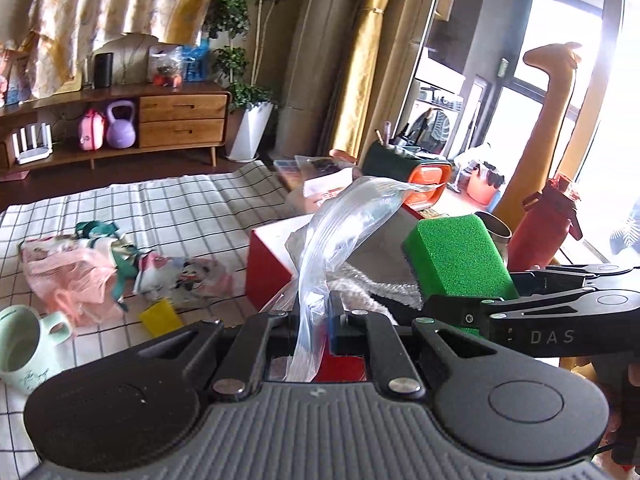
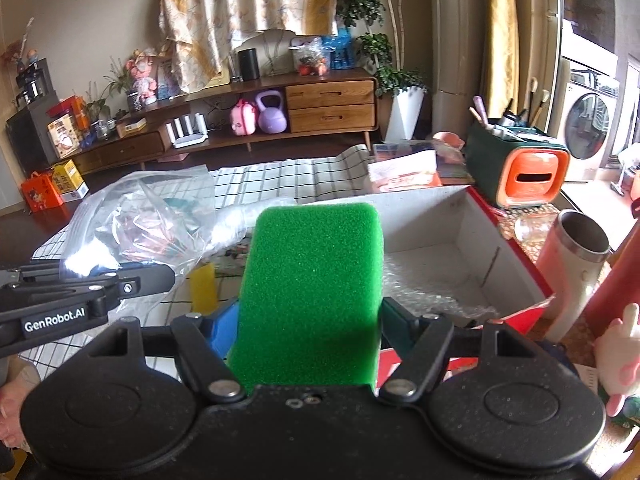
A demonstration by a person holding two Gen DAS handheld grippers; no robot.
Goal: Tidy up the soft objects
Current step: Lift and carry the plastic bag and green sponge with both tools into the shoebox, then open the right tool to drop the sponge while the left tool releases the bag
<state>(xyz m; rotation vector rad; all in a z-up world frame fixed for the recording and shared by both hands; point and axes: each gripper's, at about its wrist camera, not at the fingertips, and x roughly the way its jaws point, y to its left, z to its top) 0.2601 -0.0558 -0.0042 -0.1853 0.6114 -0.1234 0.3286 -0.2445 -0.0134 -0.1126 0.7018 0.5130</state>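
Note:
My left gripper (image 1: 316,312) is shut on a clear plastic bag (image 1: 340,232) and holds it up over the near edge of a red cardboard box (image 1: 266,268); the bag also shows at the left of the right wrist view (image 2: 140,216). My right gripper (image 2: 310,312) is shut on a green sponge (image 2: 312,288), held above the box (image 2: 460,240), which has bubble wrap (image 2: 432,292) inside. The sponge also shows in the left wrist view (image 1: 460,256). A yellow sponge (image 1: 160,316) and a pile of soft clothes (image 1: 100,268) lie on the checked cloth.
A pale green mug (image 1: 24,352) stands at the left on the checked cloth (image 1: 180,204). A steel cup (image 2: 576,264), a red bottle (image 1: 548,224) and an orange-and-green organiser (image 2: 524,168) stand right of the box. A wooden sideboard (image 2: 320,108) is behind.

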